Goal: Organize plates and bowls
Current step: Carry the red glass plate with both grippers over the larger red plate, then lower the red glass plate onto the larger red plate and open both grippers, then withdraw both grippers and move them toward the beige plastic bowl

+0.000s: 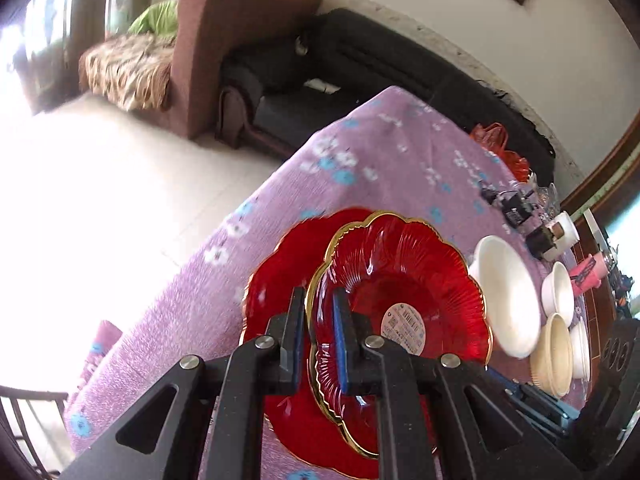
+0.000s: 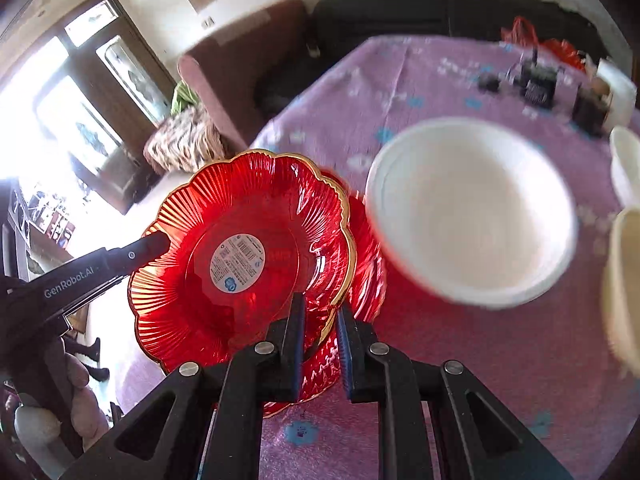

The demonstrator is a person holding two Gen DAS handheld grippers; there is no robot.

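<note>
White bowl (image 2: 472, 212) blocks right of red plates (image 2: 244, 256); purple cloth (image 2: 480, 360) in front free.

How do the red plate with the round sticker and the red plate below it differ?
The stickered red plate is gripped at opposite rim edges by the left hand-held gripper and the right hand-held gripper; the lower red plate lies on the purple tablecloth, untouched and mostly covered. Both are ribbed red glass.

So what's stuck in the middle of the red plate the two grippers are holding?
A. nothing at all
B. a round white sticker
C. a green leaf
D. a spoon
B: a round white sticker with a barcode sits in the centre of the red plate, which the left gripper and right gripper pinch at its rim.
</note>
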